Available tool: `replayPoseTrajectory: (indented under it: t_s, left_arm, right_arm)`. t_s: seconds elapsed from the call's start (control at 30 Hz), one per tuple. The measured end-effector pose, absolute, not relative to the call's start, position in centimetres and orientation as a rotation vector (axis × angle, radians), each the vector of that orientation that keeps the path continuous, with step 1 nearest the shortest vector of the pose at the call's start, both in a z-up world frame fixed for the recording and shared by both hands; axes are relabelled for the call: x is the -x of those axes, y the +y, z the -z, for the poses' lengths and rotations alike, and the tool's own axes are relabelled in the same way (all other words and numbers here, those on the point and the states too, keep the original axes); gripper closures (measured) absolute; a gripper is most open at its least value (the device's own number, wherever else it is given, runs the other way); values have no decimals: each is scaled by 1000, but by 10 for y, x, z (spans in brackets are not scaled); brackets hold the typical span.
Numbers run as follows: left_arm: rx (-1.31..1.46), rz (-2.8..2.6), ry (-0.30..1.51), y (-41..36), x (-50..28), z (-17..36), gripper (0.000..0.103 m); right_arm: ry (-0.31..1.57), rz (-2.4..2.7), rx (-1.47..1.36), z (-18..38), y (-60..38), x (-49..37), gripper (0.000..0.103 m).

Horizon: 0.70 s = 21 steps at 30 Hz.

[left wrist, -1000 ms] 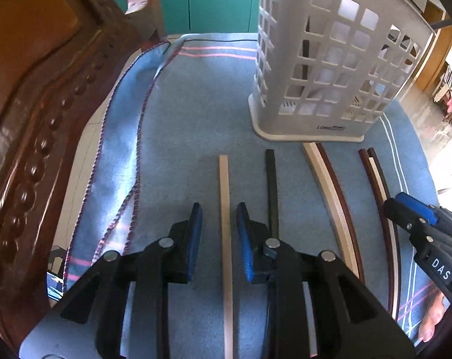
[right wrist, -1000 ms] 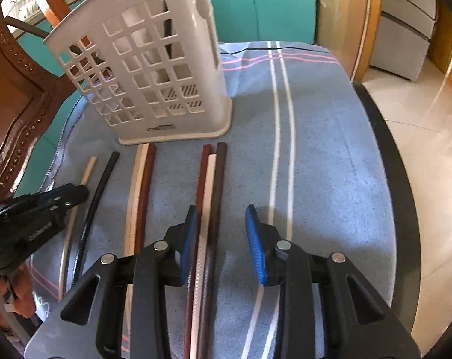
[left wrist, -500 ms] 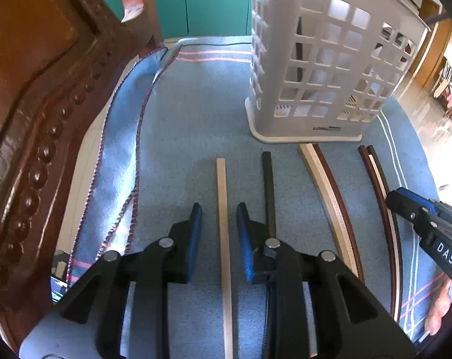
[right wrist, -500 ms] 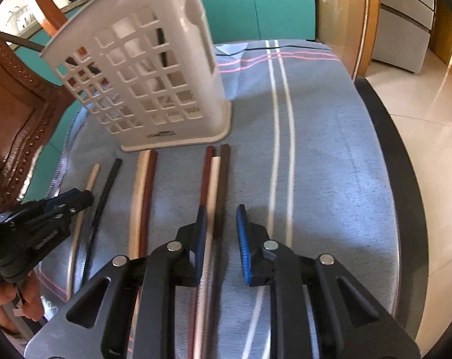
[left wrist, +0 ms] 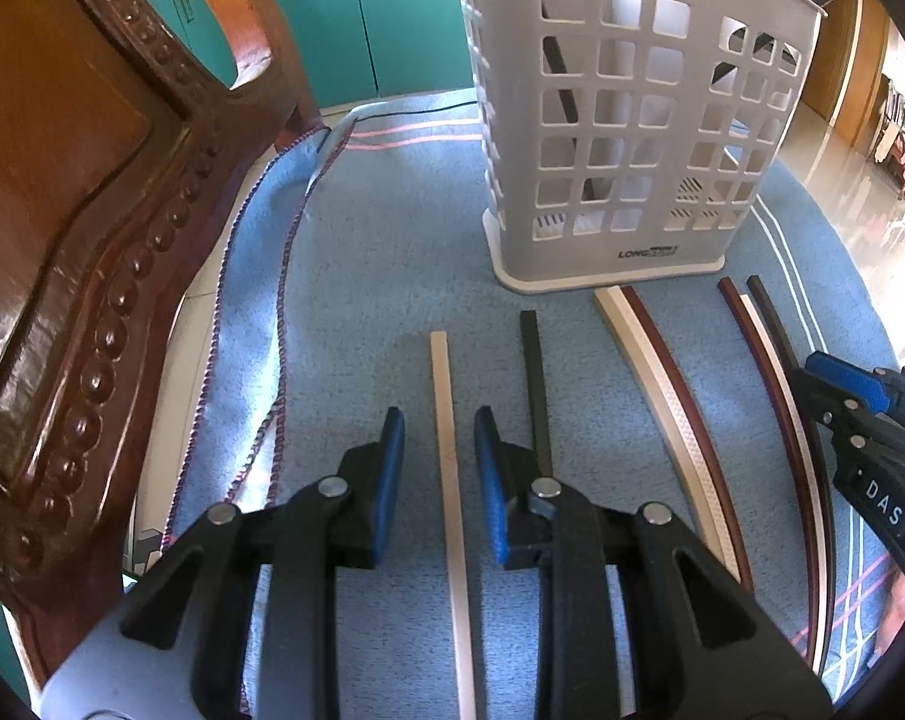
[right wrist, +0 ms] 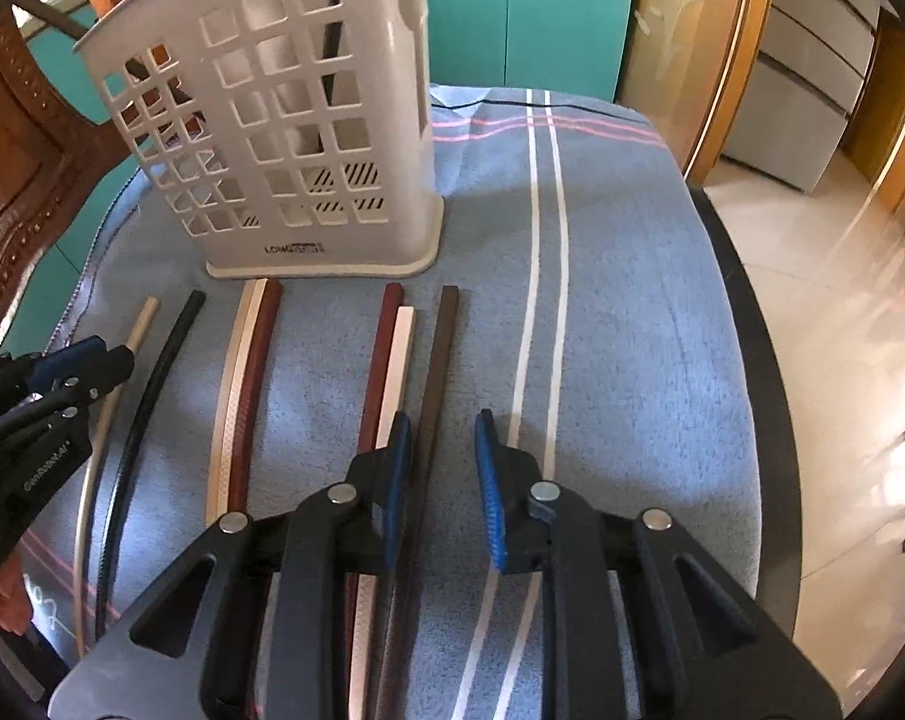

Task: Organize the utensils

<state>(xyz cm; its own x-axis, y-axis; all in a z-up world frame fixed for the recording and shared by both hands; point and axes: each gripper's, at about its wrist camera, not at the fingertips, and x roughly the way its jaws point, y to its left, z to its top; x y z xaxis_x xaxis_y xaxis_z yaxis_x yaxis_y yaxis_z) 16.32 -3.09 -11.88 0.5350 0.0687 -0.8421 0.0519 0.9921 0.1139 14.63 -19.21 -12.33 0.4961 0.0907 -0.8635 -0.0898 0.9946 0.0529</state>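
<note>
Several chopsticks lie in a row on a blue cloth in front of a white lattice basket [left wrist: 632,138], also in the right wrist view [right wrist: 296,138]. My left gripper [left wrist: 439,468] is open, its jaws either side of a beige chopstick [left wrist: 446,420]; a black chopstick [left wrist: 536,384] lies just right of it. My right gripper [right wrist: 440,474] is open, its jaws around a dark brown chopstick [right wrist: 440,354], beside a red and a white chopstick [right wrist: 398,354]. A beige and red pair [right wrist: 242,384] lies in the middle. Dark sticks stand inside the basket.
A carved wooden chair back [left wrist: 80,228] stands close on the left. The table's dark edge [right wrist: 752,324] curves along the right, with a tiled floor beyond. Teal cabinets [left wrist: 392,12] are behind the table.
The right gripper's jaws narrowed, then reopened, and it shifted right from the red and white chopsticks to the dark brown one. The left gripper stayed open over the beige chopstick.
</note>
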Motion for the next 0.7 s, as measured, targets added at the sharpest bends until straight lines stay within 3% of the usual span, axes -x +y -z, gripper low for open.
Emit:
replayPoseTrajectory:
  t_s: [0.17,0.27,0.37,0.53,0.7]
  left_arm:
    - [-127,-10,1007,-29,-166,119,78]
    - [-111,7,1020,-27,-166,119,92]
    - [-82,39,1035,-24,-166,120,95]
    - [-45,48,1011,-19,-169,111,93]
    - [-1,35,1021,-9,-179,109,81]
  right_arm:
    - [1045,-105,-6,123,-193,-147,83]
    - [1069,-106,-33,120,-200,-148,94]
    - [1097,-136,-76,118,-210,-151,95]
    - [1097,-149,-104,116,-223,-153,89]
    - [1090,-143,-118,117,-230,-161,87]
